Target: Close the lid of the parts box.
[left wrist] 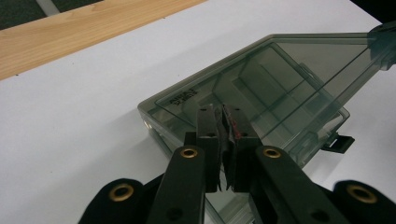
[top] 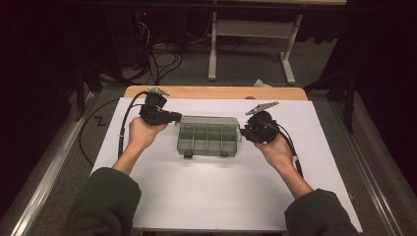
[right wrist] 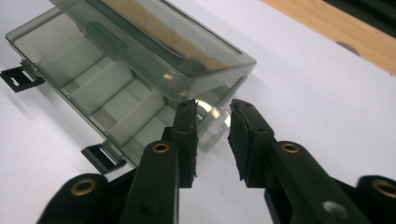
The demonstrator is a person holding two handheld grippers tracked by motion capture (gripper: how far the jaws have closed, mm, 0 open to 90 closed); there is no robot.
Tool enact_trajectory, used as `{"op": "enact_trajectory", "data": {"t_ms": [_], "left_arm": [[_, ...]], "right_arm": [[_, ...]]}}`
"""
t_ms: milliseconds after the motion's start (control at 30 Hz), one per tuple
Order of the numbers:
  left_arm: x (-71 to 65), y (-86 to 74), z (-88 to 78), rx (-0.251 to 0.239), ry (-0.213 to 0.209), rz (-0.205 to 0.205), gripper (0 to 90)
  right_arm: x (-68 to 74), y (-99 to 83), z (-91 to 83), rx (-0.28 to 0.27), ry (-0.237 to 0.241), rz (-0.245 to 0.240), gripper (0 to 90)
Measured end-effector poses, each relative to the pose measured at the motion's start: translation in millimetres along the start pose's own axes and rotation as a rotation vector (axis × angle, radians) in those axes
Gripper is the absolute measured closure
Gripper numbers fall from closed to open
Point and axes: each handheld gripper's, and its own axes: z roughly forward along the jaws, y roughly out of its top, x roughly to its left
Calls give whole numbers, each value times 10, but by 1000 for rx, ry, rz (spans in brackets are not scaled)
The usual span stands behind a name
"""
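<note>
Box lid half raised, latches undone. Left gripper pinches the lid's left edge; right gripper spread at right end. Full opening remains.

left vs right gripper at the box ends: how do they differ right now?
The left gripper is shut, its fingers pressed together at one end of the organizer box; the right gripper stands open with a clear gap. The left reaches over the box's corner; the right straddles a clear tab at the other end without pinching it. Both meet the box at its ends.
</note>
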Motion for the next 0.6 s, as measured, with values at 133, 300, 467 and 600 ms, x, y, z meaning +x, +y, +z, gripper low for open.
{"op": "enact_trajectory", "data": {"t_ms": [133,300,467,600], "left_arm": [[-39,-24,33,7,-7,14,856],[-63,-83,65,16,-11,21,855],[-84,-145,69,24,-12,35,856],[-105,-206,71,30,-11,42,856]], "right_arm": [[-57,-29,-29,-6,1,24,827],[-59,-11,-62,-41,12,32,871],[7,6,-42,-60,32,31,882],[40,1,-15,-65,47,24,887]]}}
